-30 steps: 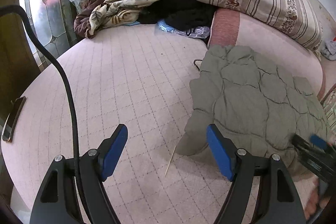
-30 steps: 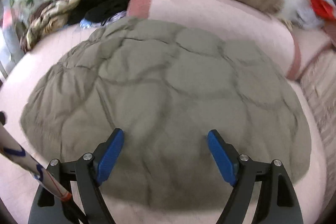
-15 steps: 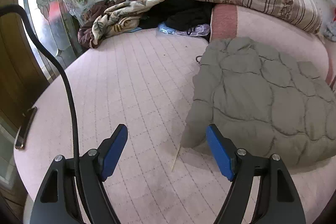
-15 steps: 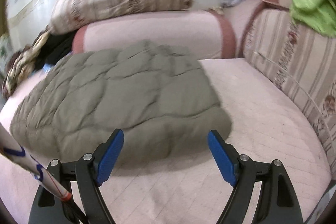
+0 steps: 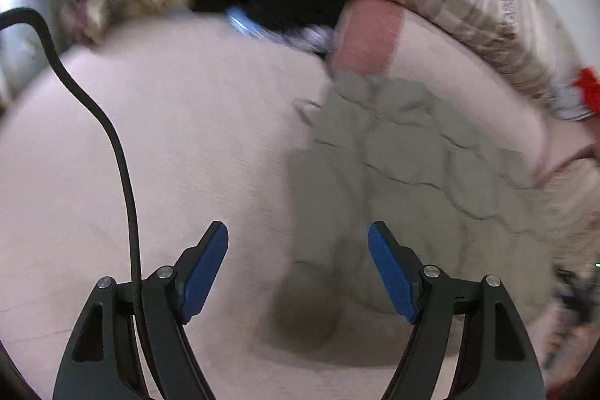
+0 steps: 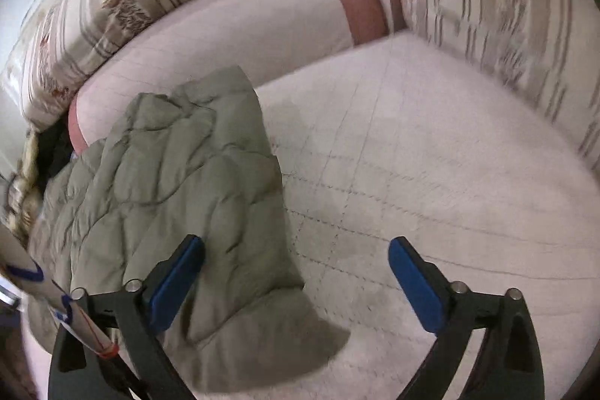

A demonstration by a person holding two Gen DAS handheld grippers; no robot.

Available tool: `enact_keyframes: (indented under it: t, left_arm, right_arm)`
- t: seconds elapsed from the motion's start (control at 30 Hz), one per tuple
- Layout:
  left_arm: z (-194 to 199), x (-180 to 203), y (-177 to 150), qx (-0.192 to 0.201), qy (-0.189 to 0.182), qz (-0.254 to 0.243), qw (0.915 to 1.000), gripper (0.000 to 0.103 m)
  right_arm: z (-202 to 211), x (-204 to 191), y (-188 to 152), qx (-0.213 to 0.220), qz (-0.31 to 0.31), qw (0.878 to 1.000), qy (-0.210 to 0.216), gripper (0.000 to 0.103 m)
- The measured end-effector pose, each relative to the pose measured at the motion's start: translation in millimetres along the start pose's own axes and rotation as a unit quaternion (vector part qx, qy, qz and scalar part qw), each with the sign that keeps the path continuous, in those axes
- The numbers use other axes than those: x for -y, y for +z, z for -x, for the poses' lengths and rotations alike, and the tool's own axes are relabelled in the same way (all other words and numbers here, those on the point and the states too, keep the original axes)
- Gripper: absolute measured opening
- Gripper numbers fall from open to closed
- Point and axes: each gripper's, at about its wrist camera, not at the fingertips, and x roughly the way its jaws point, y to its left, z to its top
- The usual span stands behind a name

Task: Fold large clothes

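Lying folded on the pink quilted bed (image 6: 431, 175): grey padded jacket (image 6: 180, 182); left gripper (image 5: 298, 268) and right gripper (image 6: 296, 282) both gaping wide, holding nothing; risking slippery bulk springing apart if pinched thinly

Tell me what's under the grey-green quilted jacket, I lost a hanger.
The quilted jacket lies on the pink bed cover. Whatever is beneath it is covered; no hanger is identifiable in these blurred views.
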Motion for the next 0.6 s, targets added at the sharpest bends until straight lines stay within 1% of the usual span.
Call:
enact_keyframes:
  t: [0.03, 0.07, 0.17, 0.2, 0.23, 0.3, 0.37, 0.43, 0.47, 0.5, 0.57, 0.6]
  left_arm:
    - [-8.7, -1.0, 0.4, -0.013, -0.021, -0.001, 0.9997, 0.076]
    - [-15.4, -0.8, 0.2, -0.022, -0.031, -0.003, 0.9993, 0.076]
    - [-36.5, -0.8, -2.4, -0.046, -0.065, -0.001, 0.9968, 0.080]
    - [-42.9, -3.6, -2.5, -0.053, -0.081, 0.007, 0.9953, 0.082]
    - [-49.6, -6.7, -2.6, -0.060, -0.098, 0.017, 0.9933, 0.085]
    - [-62.4, -11.2, -3.2, -0.074, -0.125, 0.034, 0.9888, 0.088]
    - [-72.9, -17.3, -5.2, -0.087, -0.149, 0.052, 0.9836, 0.092]
    - [-87.1, -20.0, -12.0, -0.108, -0.183, 0.087, 0.9733, 0.098]
    - [-90.4, -17.7, -13.9, -0.109, -0.187, 0.093, 0.9719, 0.099]
    - [-89.1, -11.4, -15.3, -0.099, -0.177, 0.087, 0.9755, 0.100]
    - [-85.0, 8.6, -14.5, -0.090, -0.150, 0.052, 0.9831, 0.100]
    - [-80.6, 17.1, -13.6, -0.085, -0.142, 0.038, 0.9856, 0.096]
  right_arm:
    - [-9.4, 7.4, 4.5, -0.014, -0.011, 1.000, 0.018, 0.103]
    - [-14.9, 10.9, 5.5, -0.021, -0.017, 0.999, 0.029, 0.103]
    - [-43.7, 23.6, 10.6, -0.065, -0.038, 0.993, 0.094, 0.103]
    - [-56.4, 29.6, 9.9, -0.084, -0.054, 0.987, 0.127, 0.103]
    - [-69.6, 36.4, 8.0, -0.106, -0.075, 0.979, 0.160, 0.103]
    - [-75.1, 39.1, 5.8, -0.106, -0.080, 0.974, 0.184, 0.103]
    - [-76.4, 34.7, 6.5, -0.113, -0.062, 0.972, 0.195, 0.103]
    - [-79.4, 30.6, 5.9, -0.118, -0.050, 0.969, 0.211, 0.103]
    - [-81.0, 30.4, 6.2, -0.119, -0.050, 0.968, 0.217, 0.103]
    - [-82.8, 28.6, 5.2, -0.120, -0.052, 0.965, 0.226, 0.103]
    - [-85.8, 19.6, 3.4, -0.124, -0.050, 0.960, 0.246, 0.103]
    - [-88.3, 9.1, 1.2, -0.136, -0.044, 0.953, 0.266, 0.099]
